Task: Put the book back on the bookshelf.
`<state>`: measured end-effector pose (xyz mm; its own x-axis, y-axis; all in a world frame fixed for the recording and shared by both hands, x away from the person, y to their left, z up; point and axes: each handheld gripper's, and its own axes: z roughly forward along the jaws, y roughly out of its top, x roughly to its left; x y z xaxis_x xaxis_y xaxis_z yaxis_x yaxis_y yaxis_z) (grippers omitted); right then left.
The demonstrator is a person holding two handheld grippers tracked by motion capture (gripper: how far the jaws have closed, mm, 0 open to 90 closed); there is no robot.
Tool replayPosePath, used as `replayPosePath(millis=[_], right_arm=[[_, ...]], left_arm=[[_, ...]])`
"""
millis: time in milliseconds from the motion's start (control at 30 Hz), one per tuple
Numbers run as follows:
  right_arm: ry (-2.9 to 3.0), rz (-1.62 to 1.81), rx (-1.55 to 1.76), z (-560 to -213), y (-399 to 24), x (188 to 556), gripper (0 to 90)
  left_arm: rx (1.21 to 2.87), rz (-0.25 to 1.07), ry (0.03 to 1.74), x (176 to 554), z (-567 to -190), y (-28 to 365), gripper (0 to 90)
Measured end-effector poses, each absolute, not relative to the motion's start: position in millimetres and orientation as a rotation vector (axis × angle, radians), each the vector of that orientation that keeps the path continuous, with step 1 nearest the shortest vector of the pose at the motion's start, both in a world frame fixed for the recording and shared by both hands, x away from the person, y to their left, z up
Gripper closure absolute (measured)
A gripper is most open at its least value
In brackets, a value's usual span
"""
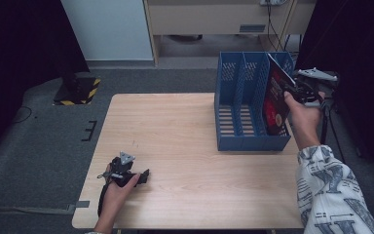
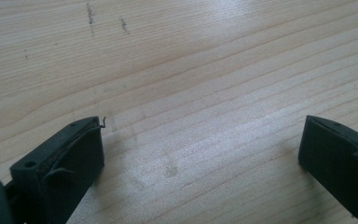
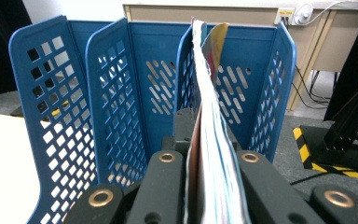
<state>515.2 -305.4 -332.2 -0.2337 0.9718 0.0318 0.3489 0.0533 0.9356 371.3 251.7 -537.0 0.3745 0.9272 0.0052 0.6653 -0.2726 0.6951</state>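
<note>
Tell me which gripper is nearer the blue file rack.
Right. The right gripper is at the blue file rack, clamped on a magazine standing in its rightmost slot. The left gripper, jaws open, rests on the table near its front left, well apart from the rack.

There is 1 table (image 1: 190,146), wooden, and on it stands 1 blue rack (image 1: 246,141) with 3 slots and 4 perforated walls. I count 1 magazine (image 1: 274,100), red and black on its cover. There are 2 grippers, the left gripper (image 1: 145,176) and the right gripper (image 1: 292,87), each with 2 black jaws. On the floor sits 1 yellow-and-black striped base (image 1: 78,91).
</note>
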Motion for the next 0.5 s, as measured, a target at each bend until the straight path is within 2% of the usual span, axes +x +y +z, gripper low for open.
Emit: replayPosePath(millis=[500], right_arm=[[1.736, 1.15, 1.33, -338, -304, 500, 82.1]], left_arm=[[2.033, 0.559, 1.366, 372, -537, 252, 0.0]])
